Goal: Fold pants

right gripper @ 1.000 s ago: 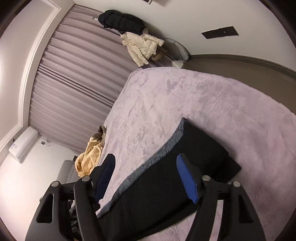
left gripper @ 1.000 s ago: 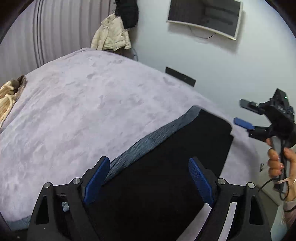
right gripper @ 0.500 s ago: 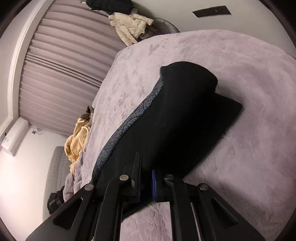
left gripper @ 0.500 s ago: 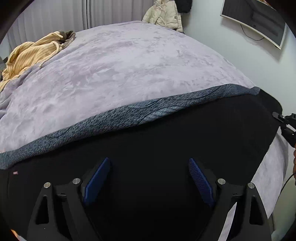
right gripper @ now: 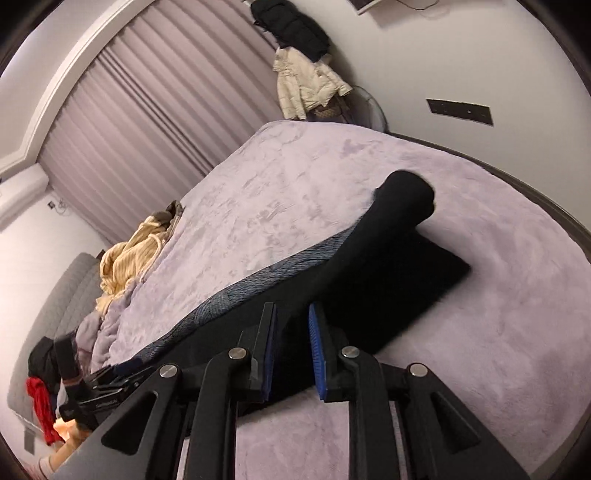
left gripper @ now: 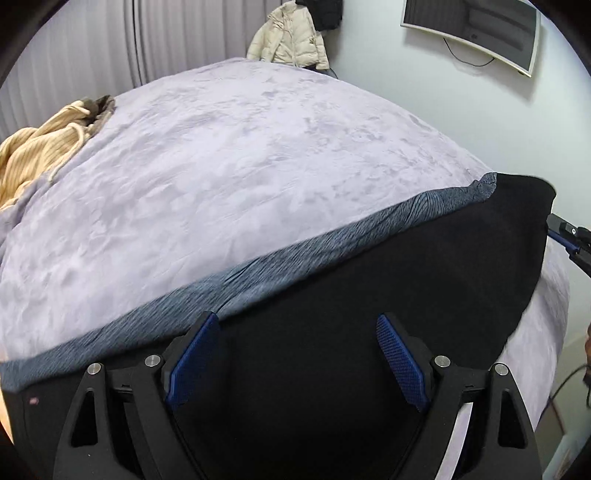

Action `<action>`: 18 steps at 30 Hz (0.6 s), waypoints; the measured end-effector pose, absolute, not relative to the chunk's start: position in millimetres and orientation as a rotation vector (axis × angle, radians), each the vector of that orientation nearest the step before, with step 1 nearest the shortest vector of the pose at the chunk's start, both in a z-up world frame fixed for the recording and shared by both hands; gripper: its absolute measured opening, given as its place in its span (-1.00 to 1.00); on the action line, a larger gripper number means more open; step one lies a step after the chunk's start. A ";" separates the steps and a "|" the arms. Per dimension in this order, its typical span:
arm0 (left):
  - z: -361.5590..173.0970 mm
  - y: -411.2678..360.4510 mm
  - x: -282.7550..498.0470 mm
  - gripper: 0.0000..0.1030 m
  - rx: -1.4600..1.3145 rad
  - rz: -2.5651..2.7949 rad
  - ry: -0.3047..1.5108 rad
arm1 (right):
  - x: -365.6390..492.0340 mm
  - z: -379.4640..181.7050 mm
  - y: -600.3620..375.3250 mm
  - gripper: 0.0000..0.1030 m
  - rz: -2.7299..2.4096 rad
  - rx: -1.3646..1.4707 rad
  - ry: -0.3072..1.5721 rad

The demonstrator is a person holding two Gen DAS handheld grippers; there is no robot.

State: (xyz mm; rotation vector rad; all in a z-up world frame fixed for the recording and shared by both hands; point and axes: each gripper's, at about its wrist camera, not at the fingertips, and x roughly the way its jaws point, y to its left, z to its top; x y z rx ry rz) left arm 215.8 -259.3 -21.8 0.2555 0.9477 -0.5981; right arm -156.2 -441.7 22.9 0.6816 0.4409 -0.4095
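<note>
Black pants [left gripper: 369, 295] with a blue-grey side stripe [left gripper: 332, 251] lie lengthwise on a lilac bed blanket [left gripper: 258, 147]. My left gripper [left gripper: 295, 321] hovers open just over the black cloth, with nothing pinched. In the right wrist view the pants [right gripper: 388, 266] rise in a ridge, and their far end [right gripper: 406, 188] is lifted and curled over. My right gripper [right gripper: 291, 308] sits at their near edge. Its jaws are opening with a narrow gap, and black cloth lies between the pads. That gripper [left gripper: 570, 240] also shows at the pants' right end.
A yellow knit garment [left gripper: 33, 155] is heaped at the blanket's left side. A beige jacket [left gripper: 288, 40] hangs at the far wall beside grey curtains [right gripper: 147, 110]. A screen [left gripper: 469, 22] is mounted on the white wall. Red cloth [right gripper: 40, 406] lies beyond the bed.
My left gripper dropped closer to the pants and stayed open. My right gripper closed on the pants' edge and raised it, and a small gap has now opened between its pads.
</note>
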 end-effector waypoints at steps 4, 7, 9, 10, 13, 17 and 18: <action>-36.1 -285.8 236.1 0.70 0.257 -0.539 1.015 | -118.5 29.5 -430.2 -0.59 -0.495 0.621 0.514; -28.2 -278.9 230.6 0.70 0.270 -0.572 0.970 | -146.4 49.0 -417.6 -0.59 -0.723 0.560 0.414; -25.7 -271.6 229.7 0.70 0.292 -0.567 0.934 | -166.6 62.4 -413.3 -0.59 -0.742 0.538 0.316; -27.0 -266.3 231.9 0.70 0.280 -0.570 0.935 | -168.0 68.1 -410.3 -0.59 -0.720 0.509 0.308; -37.1 -265.3 245.8 0.70 0.230 -0.564 0.983 | -129.3 64.9 -399.8 -0.59 -0.533 0.460 0.422; -40.3 -280.1 260.3 0.70 0.185 -0.548 0.986 | -39.2 30.7 -392.5 -0.59 -0.291 0.472 0.602; -41.6 -284.3 266.2 0.70 0.186 -0.540 0.989 | -13.8 17.0 -393.9 -0.59 -0.244 0.490 0.662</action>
